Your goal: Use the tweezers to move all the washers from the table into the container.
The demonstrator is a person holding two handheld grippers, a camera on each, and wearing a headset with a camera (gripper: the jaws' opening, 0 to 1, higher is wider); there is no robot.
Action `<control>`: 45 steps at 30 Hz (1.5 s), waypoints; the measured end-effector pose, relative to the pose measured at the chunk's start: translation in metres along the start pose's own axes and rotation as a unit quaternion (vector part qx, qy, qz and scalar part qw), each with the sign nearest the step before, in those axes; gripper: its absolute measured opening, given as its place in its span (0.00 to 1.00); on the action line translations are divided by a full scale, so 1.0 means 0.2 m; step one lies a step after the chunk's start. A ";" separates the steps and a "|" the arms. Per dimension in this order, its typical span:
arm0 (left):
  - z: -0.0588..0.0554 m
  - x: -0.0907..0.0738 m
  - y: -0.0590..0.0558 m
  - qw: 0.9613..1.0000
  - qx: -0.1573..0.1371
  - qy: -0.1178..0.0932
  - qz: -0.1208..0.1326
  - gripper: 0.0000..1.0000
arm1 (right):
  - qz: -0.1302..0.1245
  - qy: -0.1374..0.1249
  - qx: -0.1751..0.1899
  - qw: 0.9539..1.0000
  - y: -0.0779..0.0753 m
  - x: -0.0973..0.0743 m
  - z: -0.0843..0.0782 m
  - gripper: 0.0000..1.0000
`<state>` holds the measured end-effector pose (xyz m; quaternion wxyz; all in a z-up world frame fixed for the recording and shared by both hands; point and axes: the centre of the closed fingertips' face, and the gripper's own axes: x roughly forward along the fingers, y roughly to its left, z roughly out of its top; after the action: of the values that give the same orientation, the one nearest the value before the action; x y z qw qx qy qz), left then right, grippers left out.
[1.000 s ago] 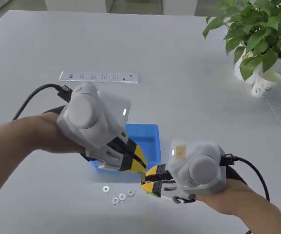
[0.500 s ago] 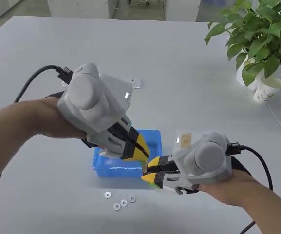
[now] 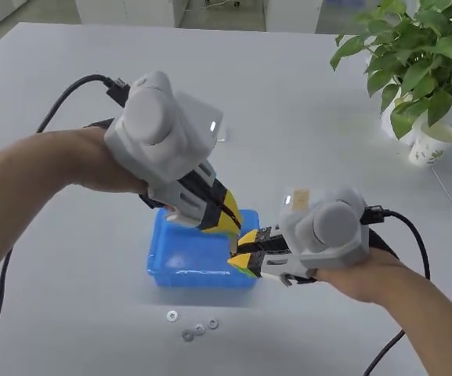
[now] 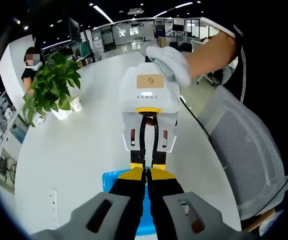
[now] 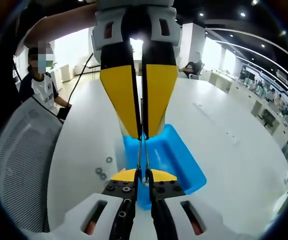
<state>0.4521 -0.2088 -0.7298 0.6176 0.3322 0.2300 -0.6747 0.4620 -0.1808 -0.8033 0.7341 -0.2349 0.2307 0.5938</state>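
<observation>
A wide white table (image 3: 327, 110) takes up most of the room. A leafy potted plant (image 3: 414, 47) stands near the table's edge, a paper cup (image 3: 428, 142) just beside it. A power strip (image 4: 52, 209) lies on the table. A grey mesh chair (image 4: 243, 155) stands beside the table. Beyond the table are office desks, bright windows (image 5: 218, 55) and ceiling strip lights (image 4: 103, 12).
</observation>
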 end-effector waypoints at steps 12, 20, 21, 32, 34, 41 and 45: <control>-0.09 0.06 0.11 1.000 -0.003 0.008 0.003 0.05 | 0.002 -0.003 0.005 1.000 -0.11 0.09 -0.05 0.10; -0.17 0.11 0.15 1.000 -0.008 0.017 0.001 0.05 | 0.010 0.003 0.014 1.000 -0.15 0.16 -0.11 0.10; -0.17 0.11 0.16 1.000 -0.009 0.018 0.000 0.05 | 0.011 0.004 0.015 1.000 -0.15 0.16 -0.12 0.10; -0.23 0.16 0.19 1.000 -0.014 0.021 -0.002 0.05 | 0.018 0.014 0.010 1.000 -0.18 0.21 -0.17 0.10; -0.23 0.15 0.19 1.000 -0.014 0.023 -0.001 0.05 | 0.019 0.014 0.008 1.000 -0.18 0.22 -0.17 0.10; -0.26 0.16 0.18 1.000 -0.016 0.027 0.000 0.05 | 0.023 0.022 -0.002 0.999 -0.17 0.24 -0.17 0.10; -0.27 0.16 0.18 0.999 -0.017 0.029 0.001 0.05 | 0.026 0.028 -0.006 0.999 -0.17 0.25 -0.18 0.10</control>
<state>0.4961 -0.1956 -0.7858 0.6164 0.3416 0.2589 -0.6605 0.5021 -0.1704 -0.8599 0.7103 -0.2498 0.2530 0.6074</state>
